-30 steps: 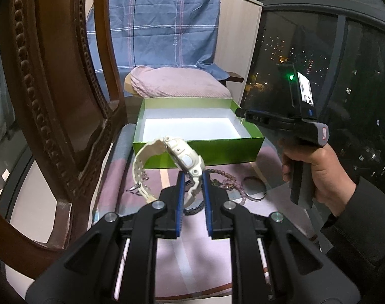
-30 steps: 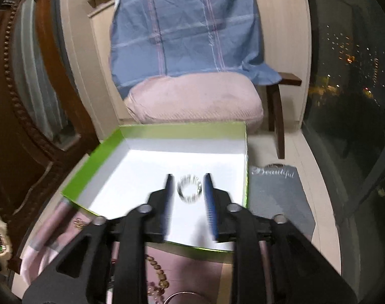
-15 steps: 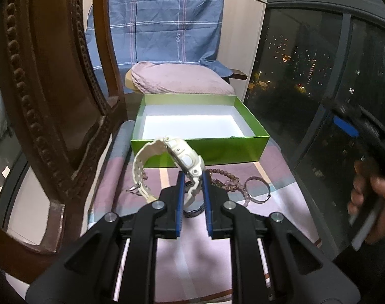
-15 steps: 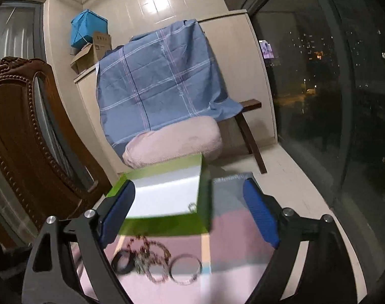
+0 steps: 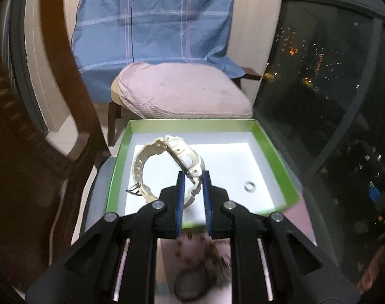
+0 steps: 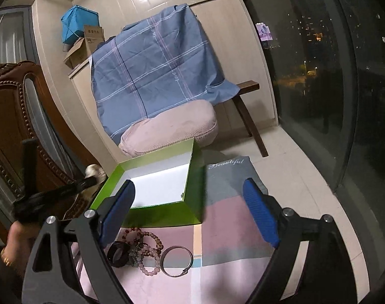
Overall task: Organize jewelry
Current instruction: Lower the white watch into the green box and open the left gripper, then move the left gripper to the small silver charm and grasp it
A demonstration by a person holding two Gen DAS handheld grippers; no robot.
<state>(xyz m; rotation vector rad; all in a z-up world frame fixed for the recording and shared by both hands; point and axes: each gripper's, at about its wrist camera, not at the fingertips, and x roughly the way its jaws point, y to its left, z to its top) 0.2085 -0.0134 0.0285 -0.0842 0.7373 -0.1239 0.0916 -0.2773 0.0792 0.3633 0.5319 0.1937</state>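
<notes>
My left gripper (image 5: pixel 193 179) is shut on the strap of a cream wristwatch (image 5: pixel 167 162) and holds it over the white floor of the green box (image 5: pixel 268 147). A small silver ring (image 5: pixel 250 186) lies inside the box near its right wall. In the right wrist view my right gripper (image 6: pixel 188 183) stands wide open with nothing between its pads, back from the box's (image 6: pixel 167 215) front wall. The ring (image 6: pixel 183 194) shows by the box's near right corner. Bead bracelets (image 6: pixel 144 248), a dark bangle (image 6: pixel 119 253) and a metal bangle (image 6: pixel 176 261) lie on the pink cloth in front of the box.
A carved wooden chair back (image 6: pixel 12 126) stands close on the left. Behind the box is a chair with a pink cushion (image 6: pixel 172 126) and a blue plaid cloth (image 6: pixel 154 71). Dark window glass (image 6: pixel 319 76) runs along the right. A hand (image 6: pixel 15 238) holds the left gripper.
My right gripper let the ring go into the box, opened wide and drew back. My left gripper carried the watch forward from above the bracelets to over the box.
</notes>
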